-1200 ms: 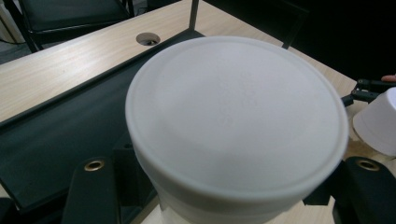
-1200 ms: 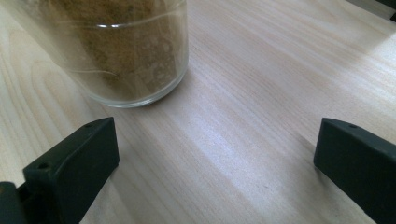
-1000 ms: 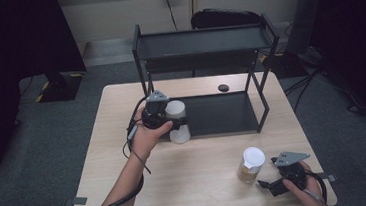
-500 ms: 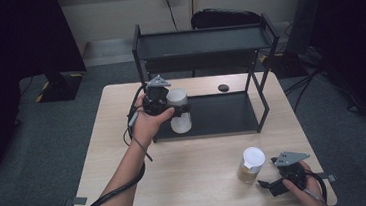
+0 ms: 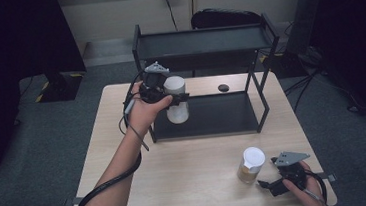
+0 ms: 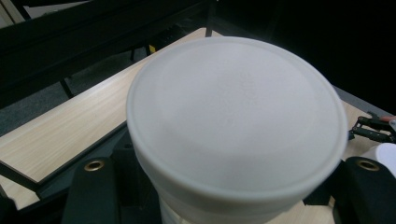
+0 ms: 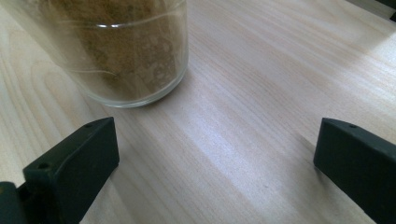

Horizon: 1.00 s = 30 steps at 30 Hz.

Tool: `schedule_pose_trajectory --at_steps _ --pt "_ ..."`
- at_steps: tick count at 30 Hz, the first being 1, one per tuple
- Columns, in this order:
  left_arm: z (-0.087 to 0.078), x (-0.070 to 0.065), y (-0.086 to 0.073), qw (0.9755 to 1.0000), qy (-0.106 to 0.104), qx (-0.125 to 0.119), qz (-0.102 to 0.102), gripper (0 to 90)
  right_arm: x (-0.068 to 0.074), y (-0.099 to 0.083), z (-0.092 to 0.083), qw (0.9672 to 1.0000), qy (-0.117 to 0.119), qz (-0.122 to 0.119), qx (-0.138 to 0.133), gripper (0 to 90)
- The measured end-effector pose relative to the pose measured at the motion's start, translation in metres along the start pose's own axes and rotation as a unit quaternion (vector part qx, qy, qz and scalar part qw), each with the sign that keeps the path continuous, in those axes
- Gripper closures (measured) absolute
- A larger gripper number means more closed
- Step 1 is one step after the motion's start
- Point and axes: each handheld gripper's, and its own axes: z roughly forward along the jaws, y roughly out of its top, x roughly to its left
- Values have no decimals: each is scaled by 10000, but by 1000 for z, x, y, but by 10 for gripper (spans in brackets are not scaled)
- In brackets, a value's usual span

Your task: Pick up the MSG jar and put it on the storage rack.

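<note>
From the high view the left tongs (image 5: 168, 97) are clamped on a white-lidded jar (image 5: 175, 99), held upright above the front left corner of the black rack's (image 5: 212, 120) lower shelf, while the left gripper view looks straight down onto that jar's white lid (image 6: 236, 116), the black jaws pressed against its sides just beneath the rim. The right gripper view shows the right tongs (image 7: 215, 158) standing wide apart with nothing between them on the worktop (image 7: 261, 93), a glass jar of brown powder (image 7: 126, 51) just ahead of their left jaw; from above, that second jar (image 5: 250, 165) stands just beside the right tongs (image 5: 271, 185), near the worktop's front right corner.
</note>
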Motion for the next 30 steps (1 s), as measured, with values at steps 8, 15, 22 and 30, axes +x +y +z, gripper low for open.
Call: schedule_pose_trajectory --at_steps 8,15,22,30 --pt "-10 -2 19 9999 41 -72 62 350 0 0 0 10000 -1 0 -3 0" --pt "-15 -4 31 9999 31 -123 99 349 0 0 0 10000 -1 1 -3 0" --pt "-21 -3 48 9998 -103 -168 100 349 0 0 0 10000 -1 0 -2 0" --pt "-31 -9 70 9997 -109 -133 191 349 0 0 0 10000 0 0 4 0"
